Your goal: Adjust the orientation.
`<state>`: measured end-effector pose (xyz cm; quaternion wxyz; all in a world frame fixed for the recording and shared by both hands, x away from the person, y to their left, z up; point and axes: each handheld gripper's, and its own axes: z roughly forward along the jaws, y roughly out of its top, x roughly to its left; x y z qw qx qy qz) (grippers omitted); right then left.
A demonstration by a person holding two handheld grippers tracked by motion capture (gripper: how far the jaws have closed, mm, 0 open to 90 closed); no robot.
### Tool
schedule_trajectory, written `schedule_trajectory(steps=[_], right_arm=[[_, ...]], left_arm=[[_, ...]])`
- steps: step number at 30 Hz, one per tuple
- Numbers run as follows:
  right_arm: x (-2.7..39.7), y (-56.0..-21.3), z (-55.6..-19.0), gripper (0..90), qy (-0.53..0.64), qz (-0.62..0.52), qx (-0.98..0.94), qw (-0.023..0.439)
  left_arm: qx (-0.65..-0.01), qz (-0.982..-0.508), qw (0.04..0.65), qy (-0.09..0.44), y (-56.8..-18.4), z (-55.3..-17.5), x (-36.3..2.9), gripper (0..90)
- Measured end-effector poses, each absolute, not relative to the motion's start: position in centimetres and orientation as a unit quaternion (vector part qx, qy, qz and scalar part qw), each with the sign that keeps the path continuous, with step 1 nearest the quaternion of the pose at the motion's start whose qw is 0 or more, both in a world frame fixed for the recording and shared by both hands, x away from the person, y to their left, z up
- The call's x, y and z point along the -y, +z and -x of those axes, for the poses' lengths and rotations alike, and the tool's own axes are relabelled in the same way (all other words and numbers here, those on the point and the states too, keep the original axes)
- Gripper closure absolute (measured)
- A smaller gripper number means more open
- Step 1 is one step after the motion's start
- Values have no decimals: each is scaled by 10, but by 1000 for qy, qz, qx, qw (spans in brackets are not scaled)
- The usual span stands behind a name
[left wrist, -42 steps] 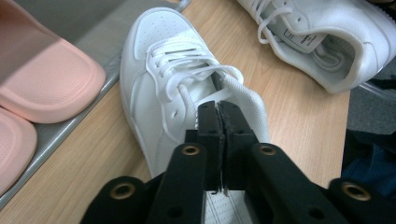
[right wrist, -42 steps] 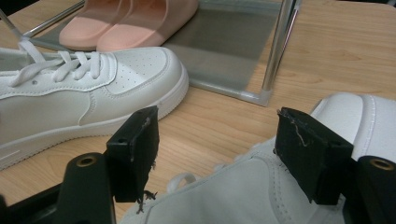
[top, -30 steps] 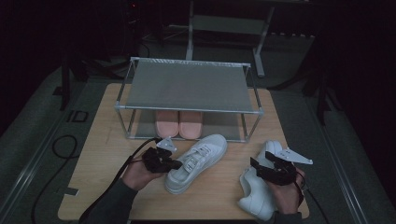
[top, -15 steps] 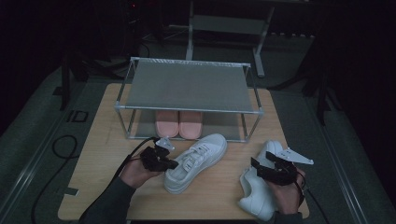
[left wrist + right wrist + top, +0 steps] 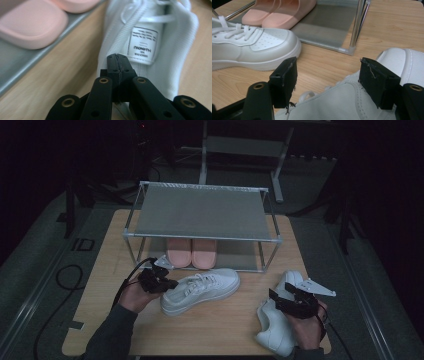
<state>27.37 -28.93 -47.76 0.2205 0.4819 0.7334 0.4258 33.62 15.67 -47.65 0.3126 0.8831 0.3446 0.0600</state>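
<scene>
Pale wood, the table (image 5: 100, 270) carries everything: a grey metal shoe rack (image 5: 200, 212) stands at its far side, with pink slippers (image 5: 191, 252) on the bottom shelf. Just near of the rack lies one white sneaker (image 5: 200, 290), toe to the right; its mate (image 5: 277, 325) sits at the near right corner. My left gripper (image 5: 167, 284) has its jaws pressed together on the heel collar of the first sneaker, the fabric pinched beside the tongue label (image 5: 142, 45). My right gripper (image 5: 327, 82) stands with jaws wide apart over the second sneaker, gripping nothing. I judge the shoes light, with soft uppers that fold under a pinch and stiff soles, so the padded heel rim should be the firmest hold.
</scene>
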Motion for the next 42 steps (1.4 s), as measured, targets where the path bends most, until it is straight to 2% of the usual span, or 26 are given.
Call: schedule_trajectory(steps=[9,18,24,34,37,42], right_arm=[[289,-477,-273,303,425,-479,-734,225],[290,-472,-270,340,424,-477,-731,241],[305,-464,-266,495,424,-490,-714,266],[333,-462,-258,831,382,-531,-682,326],[336,-465,-256,891,360,-540,-685,332],[337,-473,-249,898,328,-543,-697,335]], left_arm=[[-352,-868,345,55,-473,-331,-162,884],[-310,-862,398,56,-448,-312,-150,845],[-292,-863,409,50,-442,-308,-139,831],[-287,-862,416,40,-444,-308,-136,827],[-285,-862,416,38,-444,-307,-136,823],[-286,-861,419,33,-444,-308,-139,822]])
